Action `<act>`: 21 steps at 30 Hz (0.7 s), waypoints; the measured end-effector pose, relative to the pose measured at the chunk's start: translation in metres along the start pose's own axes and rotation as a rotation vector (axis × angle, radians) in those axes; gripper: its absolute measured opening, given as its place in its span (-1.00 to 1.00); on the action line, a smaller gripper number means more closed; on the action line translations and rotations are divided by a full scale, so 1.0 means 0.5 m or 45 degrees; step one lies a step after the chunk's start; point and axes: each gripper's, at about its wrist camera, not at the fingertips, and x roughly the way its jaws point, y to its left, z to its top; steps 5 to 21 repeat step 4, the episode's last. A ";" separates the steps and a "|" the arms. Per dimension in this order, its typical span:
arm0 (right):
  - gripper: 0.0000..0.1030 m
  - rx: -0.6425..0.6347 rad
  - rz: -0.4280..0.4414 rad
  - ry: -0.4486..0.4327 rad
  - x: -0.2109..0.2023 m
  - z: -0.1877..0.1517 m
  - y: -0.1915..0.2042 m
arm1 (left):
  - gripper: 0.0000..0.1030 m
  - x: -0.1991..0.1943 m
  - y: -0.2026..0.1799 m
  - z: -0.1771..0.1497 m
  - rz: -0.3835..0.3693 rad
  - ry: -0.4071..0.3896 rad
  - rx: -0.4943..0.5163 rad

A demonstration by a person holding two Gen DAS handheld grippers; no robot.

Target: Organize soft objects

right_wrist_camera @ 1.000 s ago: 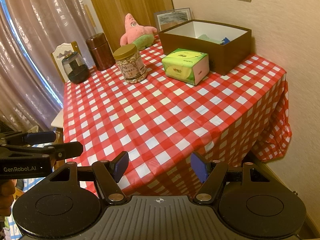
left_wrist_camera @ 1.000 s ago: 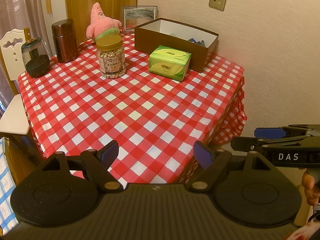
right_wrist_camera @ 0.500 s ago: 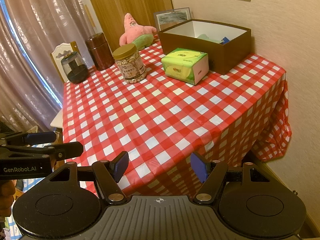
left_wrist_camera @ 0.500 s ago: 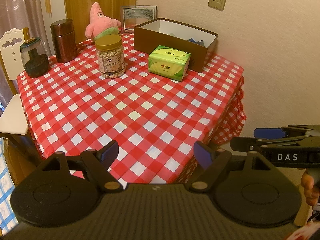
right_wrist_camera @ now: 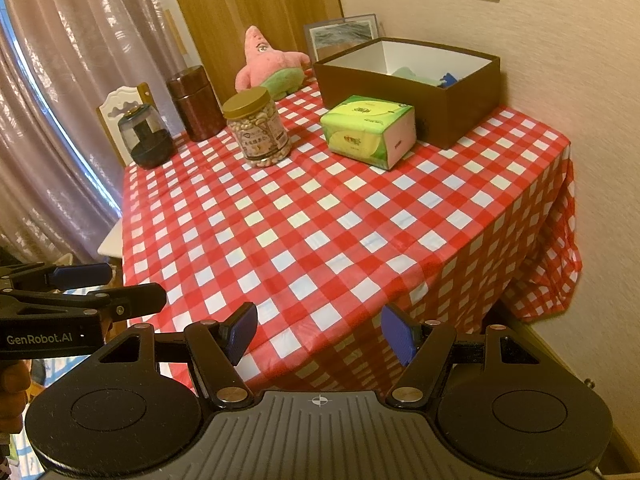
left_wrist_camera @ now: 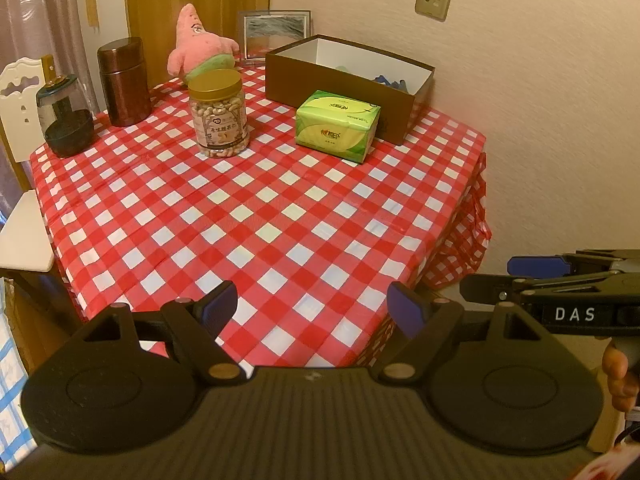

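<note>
Both grippers hung off the table's (left_wrist_camera: 280, 216) near corner, jaws wide apart and empty: the left gripper (left_wrist_camera: 311, 308) over the checked cloth's edge, the right gripper (right_wrist_camera: 318, 330) just beside it, past the corner. Beyond the bare middle of the table, a nut jar (left_wrist_camera: 219, 114) and a green tissue pack (left_wrist_camera: 338, 125) stood side by side, the pack touching or just short of a brown box (left_wrist_camera: 340, 88) at the wall edge. A pink plush star (left_wrist_camera: 198, 50) sat at the far corner, behind the jar and beside the box. A brown canister (left_wrist_camera: 124, 80) and a dark glass jar (left_wrist_camera: 64, 120) lined the left edge.
</note>
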 end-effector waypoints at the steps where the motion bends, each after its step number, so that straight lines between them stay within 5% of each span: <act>1: 0.33 0.001 -0.002 0.000 0.001 0.002 0.002 | 0.57 0.000 0.001 -0.001 0.002 0.000 -0.002; 21: 0.33 0.002 -0.005 0.000 0.003 0.003 0.003 | 0.57 0.000 -0.001 0.002 -0.006 0.006 0.000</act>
